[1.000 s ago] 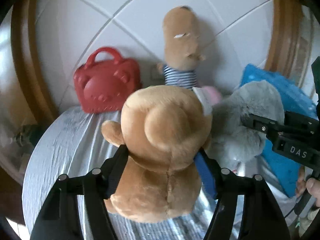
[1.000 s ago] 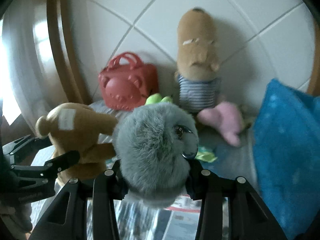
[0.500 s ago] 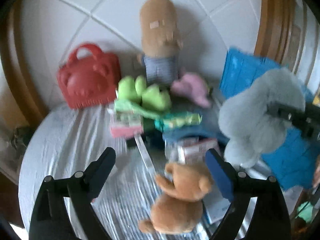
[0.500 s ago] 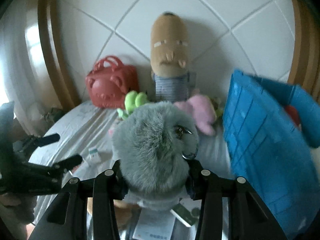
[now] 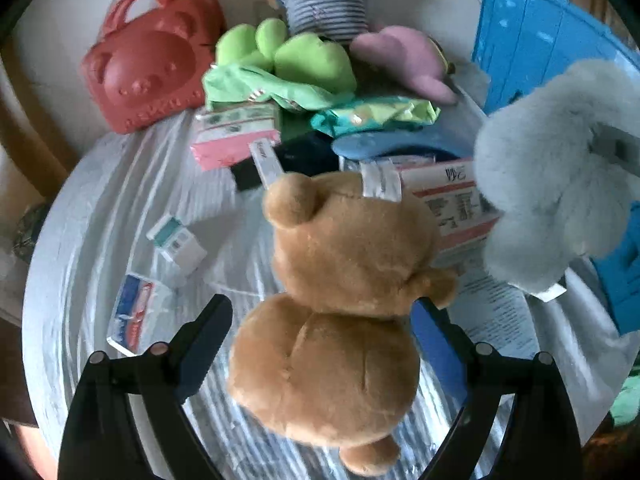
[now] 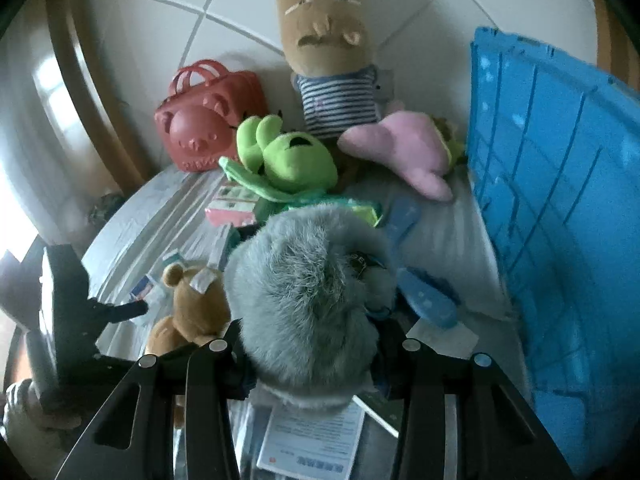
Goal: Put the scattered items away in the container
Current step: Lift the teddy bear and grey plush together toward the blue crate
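Firmly clamped: grey plush [image 6: 308, 292] (right hand-held gripper [image 6: 310, 354]).

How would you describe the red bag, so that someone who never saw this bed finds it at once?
Start from the tall brown doll in a striped shirt standing against the white headboard. To its left, beside the green frog plush, stands the red bag. Unlike the soft toys nearby, it is moulded plastic with a bear face and handles.

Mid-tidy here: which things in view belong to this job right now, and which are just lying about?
In the job:
right claw shut on grey plush
open left claw around brown teddy bear
blue crate

Lying about:
red bear bag
green frog plush
pink plush
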The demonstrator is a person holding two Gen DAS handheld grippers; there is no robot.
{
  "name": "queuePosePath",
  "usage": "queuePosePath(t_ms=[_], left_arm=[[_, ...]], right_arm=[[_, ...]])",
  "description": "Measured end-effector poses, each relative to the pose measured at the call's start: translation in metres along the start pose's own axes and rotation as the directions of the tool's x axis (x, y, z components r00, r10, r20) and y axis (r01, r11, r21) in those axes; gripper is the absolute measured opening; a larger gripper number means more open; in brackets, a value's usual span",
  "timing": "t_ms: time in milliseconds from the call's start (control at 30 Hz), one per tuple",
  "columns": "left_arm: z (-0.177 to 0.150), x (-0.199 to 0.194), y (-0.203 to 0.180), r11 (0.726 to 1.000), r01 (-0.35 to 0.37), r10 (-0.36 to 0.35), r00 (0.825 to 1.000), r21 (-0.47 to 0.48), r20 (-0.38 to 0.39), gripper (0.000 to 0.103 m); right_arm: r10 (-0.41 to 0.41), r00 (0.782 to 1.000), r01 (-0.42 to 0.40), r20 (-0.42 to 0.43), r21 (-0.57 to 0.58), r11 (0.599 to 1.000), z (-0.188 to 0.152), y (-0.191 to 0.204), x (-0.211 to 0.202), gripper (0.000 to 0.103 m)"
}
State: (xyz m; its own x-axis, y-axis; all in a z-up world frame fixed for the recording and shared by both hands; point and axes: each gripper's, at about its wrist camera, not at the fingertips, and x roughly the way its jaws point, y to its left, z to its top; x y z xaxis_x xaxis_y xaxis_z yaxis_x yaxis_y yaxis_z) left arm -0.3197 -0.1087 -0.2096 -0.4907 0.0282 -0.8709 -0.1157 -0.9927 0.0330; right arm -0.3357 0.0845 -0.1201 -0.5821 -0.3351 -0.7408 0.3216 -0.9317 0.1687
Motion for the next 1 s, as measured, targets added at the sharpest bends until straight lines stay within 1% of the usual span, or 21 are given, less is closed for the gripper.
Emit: queuePosePath(t_ms=[67,133,167,200,267,300,333,433,567,633,700,767,833,900,1000], left_arm=[[0.001,0.015,-0.004,1.000,0.013,-0.013,1.000,0.006,-0.010,0.092],[0.001,0.028,-0.008,1.000,0.011,-0.011,1.000,0.010,-0.022,0.092],[0.001,0.034,-0.009,1.000,0.000,0.000,1.000,0.016,-0.022,0.089],[0.000,0.040,-0.010,1.000,-0.018,0.018,1.000,0.024,-0.018,0.081],[0.001,0.039,-0.007,1.000,-0.007,0.007,1.000,0.009,0.003,0.076],[0.002,0.036,-0.005,1.000,-0.001,0.001,1.000,0.003,0.008,0.072],[0.003,0.030,-0.003,1.000,0.005,-0.005,1.000,-0.003,0.017,0.071],[0.006,0.006,0.002,1.000,0.021,-0.020,0.998,-0.016,0.055,0.070],[0.020,-0.046,0.006,0.999,0.030,-0.026,0.988,-0.023,0.152,0.070],[0.028,-0.074,0.005,0.999,0.032,-0.028,0.979,-0.018,0.203,0.070],[0.036,-0.103,0.003,0.999,0.035,-0.031,0.967,-0.010,0.254,0.070],[0.048,-0.136,-0.004,0.999,0.042,-0.043,0.947,0.010,0.317,0.070],[0.060,-0.165,-0.017,0.998,0.042,-0.053,0.927,0.038,0.371,0.070],[0.073,-0.187,-0.030,0.996,0.049,-0.073,0.909,0.068,0.410,0.070],[0.102,-0.224,-0.060,0.988,0.091,-0.138,0.877,0.122,0.461,0.070]], right_arm=[[-0.003,1.000,0.003,-0.013,0.006,1.000,-0.004,-0.001,0.010,0.042],[-0.010,1.000,0.010,-0.026,0.010,1.000,-0.009,-0.002,0.019,0.042],[-0.013,0.999,0.013,-0.030,0.011,1.000,-0.011,-0.003,0.022,0.042],[-0.015,0.999,0.016,-0.033,0.013,1.000,-0.012,-0.004,0.024,0.042],[-0.018,0.999,0.019,-0.036,0.017,1.000,-0.014,-0.004,0.029,0.042],[-0.020,0.999,0.021,-0.036,0.018,1.000,-0.014,-0.003,0.030,0.042],[-0.022,0.999,0.023,-0.036,0.019,1.000,-0.014,-0.003,0.031,0.042],[-0.016,1.000,0.017,-0.020,0.015,1.000,-0.009,0.004,0.024,0.042],[-0.014,0.999,0.015,0.044,-0.013,1.000,0.009,0.019,-0.006,0.042],[-0.017,0.997,0.020,0.081,-0.028,0.999,0.018,0.025,-0.025,0.042],[-0.028,0.990,0.035,0.137,-0.046,0.998,0.030,0.029,-0.054,0.042],[-0.046,0.979,0.057,0.197,-0.054,0.997,0.042,0.028,-0.087,0.042],[-0.062,0.965,0.079,0.254,-0.057,0.995,0.053,0.025,-0.120,0.042],[-0.088,0.945,0.111,0.315,-0.057,0.992,0.064,0.016,-0.160,0.042],[-0.124,0.912,0.154,0.390,-0.046,0.987,0.079,-0.003,-0.215,0.042]])
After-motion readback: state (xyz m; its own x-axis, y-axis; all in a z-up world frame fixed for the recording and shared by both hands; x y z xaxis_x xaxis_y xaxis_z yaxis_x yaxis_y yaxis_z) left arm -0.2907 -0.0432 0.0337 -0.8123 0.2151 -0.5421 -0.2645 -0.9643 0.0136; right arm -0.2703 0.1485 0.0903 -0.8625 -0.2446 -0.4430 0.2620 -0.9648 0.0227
